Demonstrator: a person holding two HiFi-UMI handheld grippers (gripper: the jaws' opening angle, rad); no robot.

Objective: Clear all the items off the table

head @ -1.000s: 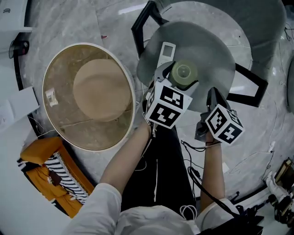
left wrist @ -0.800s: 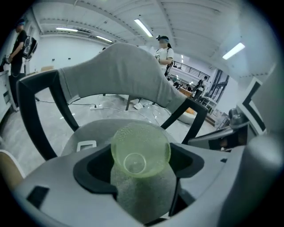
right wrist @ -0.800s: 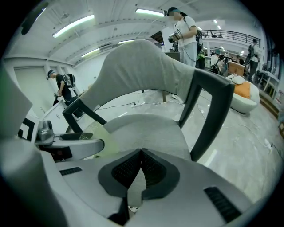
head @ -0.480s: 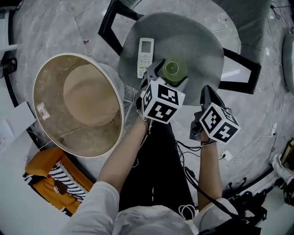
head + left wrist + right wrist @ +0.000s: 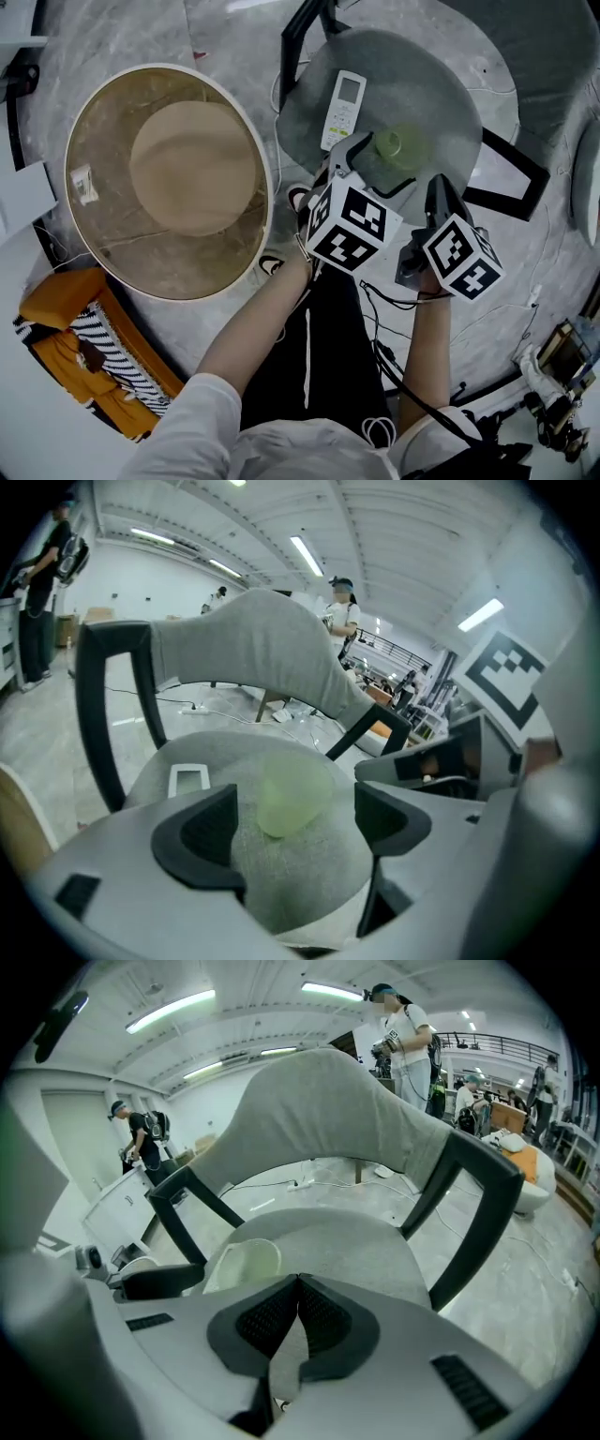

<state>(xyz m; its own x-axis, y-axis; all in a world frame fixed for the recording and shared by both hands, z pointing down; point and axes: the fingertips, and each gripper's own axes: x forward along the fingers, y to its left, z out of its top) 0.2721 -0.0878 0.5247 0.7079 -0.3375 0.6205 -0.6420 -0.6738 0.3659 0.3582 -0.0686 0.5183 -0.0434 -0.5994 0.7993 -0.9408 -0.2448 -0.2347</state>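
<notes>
At the far left, a striped cloth (image 5: 103,342) is lying on an orange bag (image 5: 58,302) on the floor. Just right of it, a large round basket (image 5: 101,239) with a pale rim is standing open beside the chair. A white remote control (image 5: 343,110) is lying flat on the left part of the grey chair seat (image 5: 436,89), and it is also showing at the left in the left gripper view (image 5: 190,778).

The left gripper (image 5: 375,169) is hovering over the near edge of the seat with its jaws spread wide. A pale green cup (image 5: 397,144) is standing upright on the seat, right of the remote. In the left gripper view the cup (image 5: 292,799) is sitting in line with the gap (image 5: 291,829), and neither pad is touching it.

The right gripper (image 5: 437,195) is hanging to the right of the cup, apart from it. Its jaws (image 5: 298,1286) are pressed together on nothing, and the cup (image 5: 246,1265) is showing to their left.
</notes>
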